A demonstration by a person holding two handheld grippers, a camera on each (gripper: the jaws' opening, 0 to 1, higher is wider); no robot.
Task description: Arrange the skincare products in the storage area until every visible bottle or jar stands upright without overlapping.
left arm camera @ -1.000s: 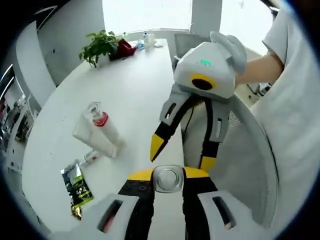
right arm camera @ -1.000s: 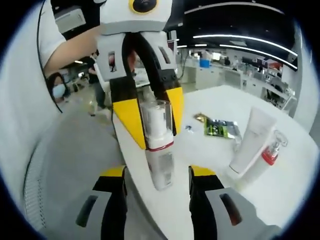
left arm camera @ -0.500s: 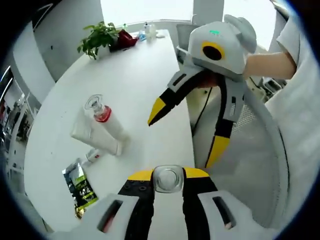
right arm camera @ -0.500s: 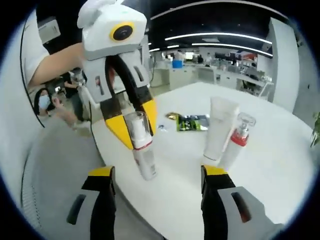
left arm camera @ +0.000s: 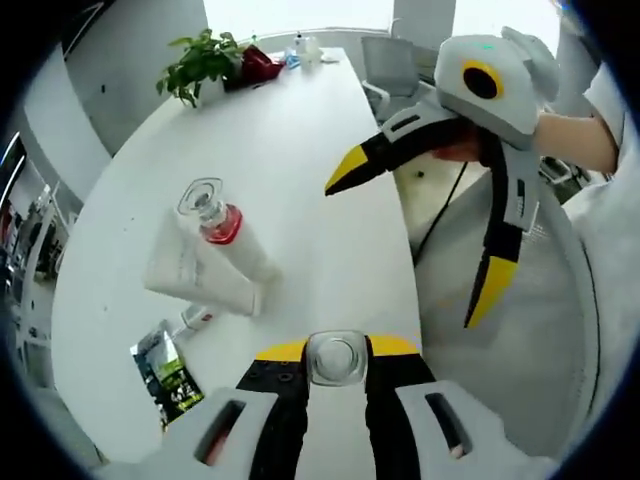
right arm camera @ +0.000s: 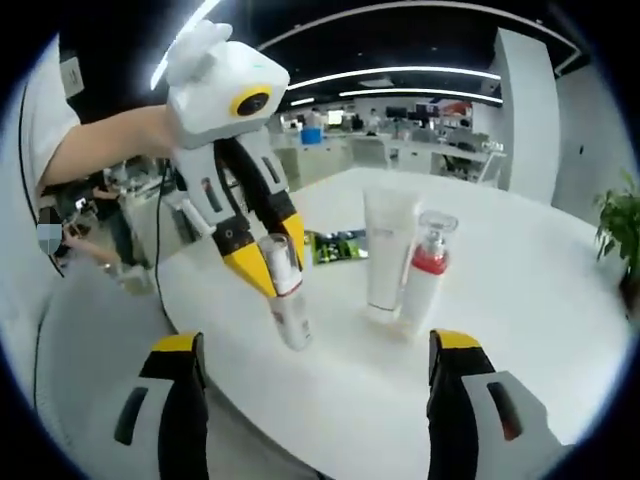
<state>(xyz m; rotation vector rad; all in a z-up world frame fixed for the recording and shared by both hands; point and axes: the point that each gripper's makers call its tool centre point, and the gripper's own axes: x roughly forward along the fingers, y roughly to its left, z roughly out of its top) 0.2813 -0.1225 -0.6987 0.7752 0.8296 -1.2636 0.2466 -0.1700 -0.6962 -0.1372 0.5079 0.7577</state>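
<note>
My left gripper (left arm camera: 336,350) is shut on a white bottle (right arm camera: 288,305) with a clear cap (left arm camera: 336,357) and a red band. In the right gripper view the left gripper (right arm camera: 270,262) holds that bottle tilted over the near part of the white table (right arm camera: 520,300). My right gripper (right arm camera: 315,342) is open wide with nothing between its jaws; in the left gripper view the right gripper (left arm camera: 403,252) hangs over the table edge. A white tube (right arm camera: 384,250) and a red-collared pump bottle (right arm camera: 424,270) stand upright side by side, touching.
A green sachet (left arm camera: 168,372) and a small capped item (left arm camera: 196,318) lie on the table near the tube (left arm camera: 185,272). A potted plant (left arm camera: 200,65) stands at the far end. A person's arm (right arm camera: 100,140) and white shirt (left arm camera: 620,230) are beside the table edge.
My right gripper has spread its jaws wider and drawn back from the held bottle. The left gripper keeps its hold. Both views have swung toward the standing tube and pump bottle.
</note>
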